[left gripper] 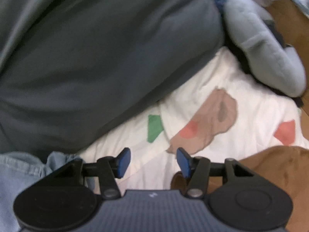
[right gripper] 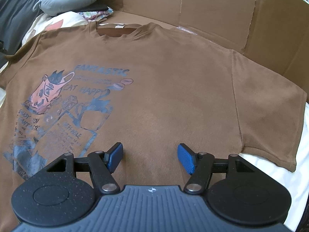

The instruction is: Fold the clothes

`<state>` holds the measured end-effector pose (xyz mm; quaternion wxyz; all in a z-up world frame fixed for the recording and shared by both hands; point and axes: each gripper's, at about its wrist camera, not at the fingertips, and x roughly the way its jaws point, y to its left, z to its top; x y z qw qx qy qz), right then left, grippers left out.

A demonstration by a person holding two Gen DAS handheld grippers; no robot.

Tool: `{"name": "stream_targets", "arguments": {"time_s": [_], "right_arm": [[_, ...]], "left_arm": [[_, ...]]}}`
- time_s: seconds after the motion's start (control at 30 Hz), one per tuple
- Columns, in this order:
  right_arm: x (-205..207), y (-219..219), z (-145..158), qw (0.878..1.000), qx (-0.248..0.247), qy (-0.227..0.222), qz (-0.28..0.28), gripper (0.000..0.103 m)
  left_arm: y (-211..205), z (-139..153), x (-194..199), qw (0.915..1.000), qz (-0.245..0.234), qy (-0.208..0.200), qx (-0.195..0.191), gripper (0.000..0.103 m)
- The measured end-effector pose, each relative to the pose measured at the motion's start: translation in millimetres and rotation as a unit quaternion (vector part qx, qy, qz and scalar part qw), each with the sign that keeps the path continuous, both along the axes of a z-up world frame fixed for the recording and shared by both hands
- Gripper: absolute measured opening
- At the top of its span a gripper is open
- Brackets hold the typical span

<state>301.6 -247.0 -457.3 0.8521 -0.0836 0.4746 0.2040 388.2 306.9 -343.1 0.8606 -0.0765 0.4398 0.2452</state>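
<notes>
Cardboard panels (right gripper: pixel 212 5) wall off the far side of a bed whose white patterned sheet (left gripper: pixel 241 119) lies under the left tool (left gripper: pixel 153 162), jaws apart and empty, with only a brown edge near its right jaw. Further right, the brown T-shirt (right gripper: pixel 164 77) lies flat, print up and collar away, likely smoothed ready for folding. Over its lower middle hangs the right tool (right gripper: pixel 150 156), jaws wide, gripping nothing.
</notes>
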Motion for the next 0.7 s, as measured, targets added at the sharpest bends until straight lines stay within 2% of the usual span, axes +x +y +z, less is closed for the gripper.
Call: {"name": "stream_targets", "arguments": {"time_s": [0.17, 0.4, 0.53, 0.7], "right_arm": [[-0.6, -0.7, 1.2, 1.0, -0.001, -0.004, 0.0, 0.069], [0.3, 1.6, 3.9, 1.0, -0.001, -0.014, 0.004, 0.069], [2.9, 4.1, 5.0, 1.0, 0.004, -0.017, 0.003, 0.069], [7.6, 12.3, 4.1, 1.0, 0.016, -0.019, 0.003, 0.069]], "left_arm": [[-24.8, 11.4, -17.1, 0.9993, -0.017, -0.03, -0.01, 0.054], [-64.0, -1.8, -31.1, 0.998, -0.035, -0.033, -0.042, 0.054], [-81.8, -18.7, -31.0, 0.9968, -0.043, -0.022, -0.063, 0.054], [-85.4, -44.0, -13.9, 0.9974, -0.043, 0.002, -0.058, 0.054]]}}
